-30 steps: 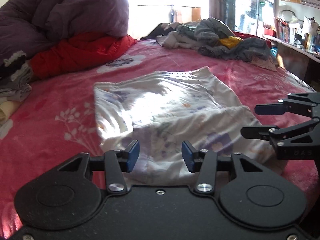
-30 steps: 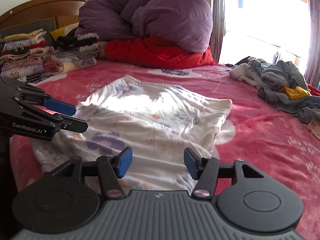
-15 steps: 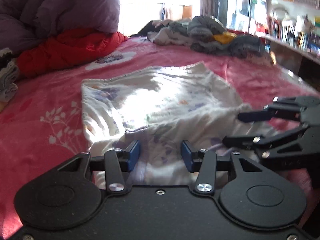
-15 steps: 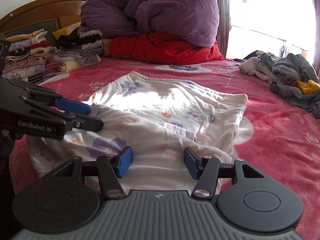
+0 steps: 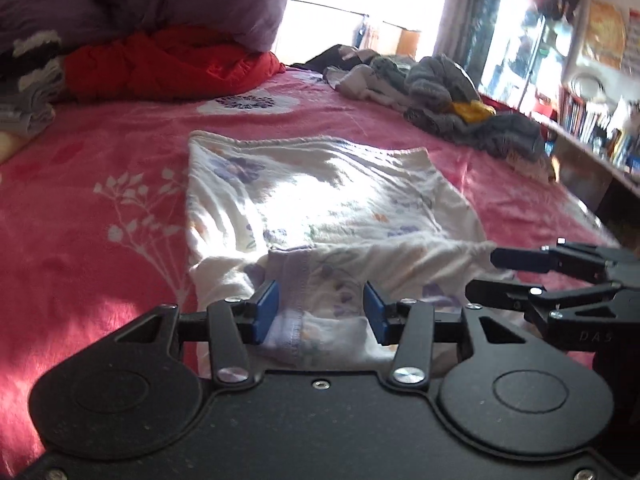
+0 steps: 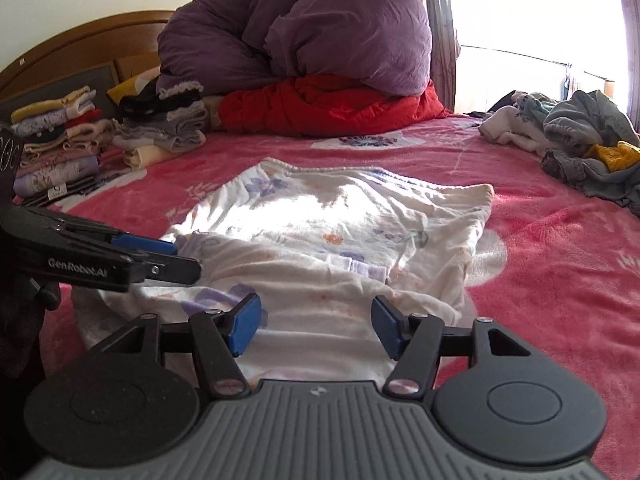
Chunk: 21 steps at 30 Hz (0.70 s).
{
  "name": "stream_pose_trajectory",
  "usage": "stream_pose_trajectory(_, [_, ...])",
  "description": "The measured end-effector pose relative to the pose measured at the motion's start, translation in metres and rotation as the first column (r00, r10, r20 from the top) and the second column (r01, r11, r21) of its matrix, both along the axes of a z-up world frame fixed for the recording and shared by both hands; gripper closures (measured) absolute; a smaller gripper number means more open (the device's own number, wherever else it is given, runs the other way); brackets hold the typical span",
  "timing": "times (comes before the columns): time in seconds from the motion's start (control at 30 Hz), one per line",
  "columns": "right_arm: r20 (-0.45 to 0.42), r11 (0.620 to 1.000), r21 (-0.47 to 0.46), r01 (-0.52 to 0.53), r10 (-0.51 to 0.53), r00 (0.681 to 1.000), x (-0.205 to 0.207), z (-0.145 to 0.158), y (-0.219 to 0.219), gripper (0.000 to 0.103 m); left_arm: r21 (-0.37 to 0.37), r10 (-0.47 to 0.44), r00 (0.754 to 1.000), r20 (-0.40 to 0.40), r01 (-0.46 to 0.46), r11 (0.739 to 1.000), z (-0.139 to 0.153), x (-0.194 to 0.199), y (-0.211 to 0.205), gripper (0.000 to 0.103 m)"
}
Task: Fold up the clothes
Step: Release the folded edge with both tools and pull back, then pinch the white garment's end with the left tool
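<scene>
Pink bedspread [image 5: 100, 208] borders the floral garment [image 5: 320, 200]; left tongs [image 5: 320, 312] released, right tongs [image 6: 316, 328] opening.

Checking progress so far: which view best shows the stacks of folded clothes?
The right wrist view: two stacks of folded clothes sit in full beside the headboard. The left wrist view catches only a sliver of one at its left edge.

White floral garment [image 5: 320, 200] (near edge folded) on bed.
</scene>
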State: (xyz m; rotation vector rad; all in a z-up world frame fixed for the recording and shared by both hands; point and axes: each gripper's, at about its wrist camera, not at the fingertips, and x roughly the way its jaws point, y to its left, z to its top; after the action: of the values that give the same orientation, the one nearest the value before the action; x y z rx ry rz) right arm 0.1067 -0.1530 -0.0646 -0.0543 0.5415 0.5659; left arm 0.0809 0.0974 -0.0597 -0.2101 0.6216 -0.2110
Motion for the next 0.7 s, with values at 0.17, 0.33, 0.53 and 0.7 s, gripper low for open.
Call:
stream_pose_trajectory(0.17, [-0.019,0.989,0.124,0.083,-0.082,0.996,0.009,0.01,-0.032,0.041,-0.191,0.108,0.994,-0.021,-0.11,0.975,0.007,0.002,0.036,0.057])
stream_pose_trajectory(0.33, [-0.168,0.945,0.239,0.223,-0.186,0.968,0.037,-0.001,-0.069,0.038,-0.273,0.188,0.978,-0.091,-0.206,0.94,0.0,0.015,0.062,0.057])
stream_pose_trajectory(0.53, [-0.357,0.89,0.33,0.315,-0.192,0.914,0.07,-0.028,-0.098,0.035,-0.309,0.202,0.967,-0.156,-0.241,0.92,-0.01,0.038,0.088,0.057])
stream_pose_trajectory(0.7, [-0.395,0.875,0.35,0.334,-0.186,0.9,0.092,-0.038,-0.109,0.034,-0.295,0.206,0.96,-0.19,-0.256,0.921,-0.02,0.064,0.105,0.055])
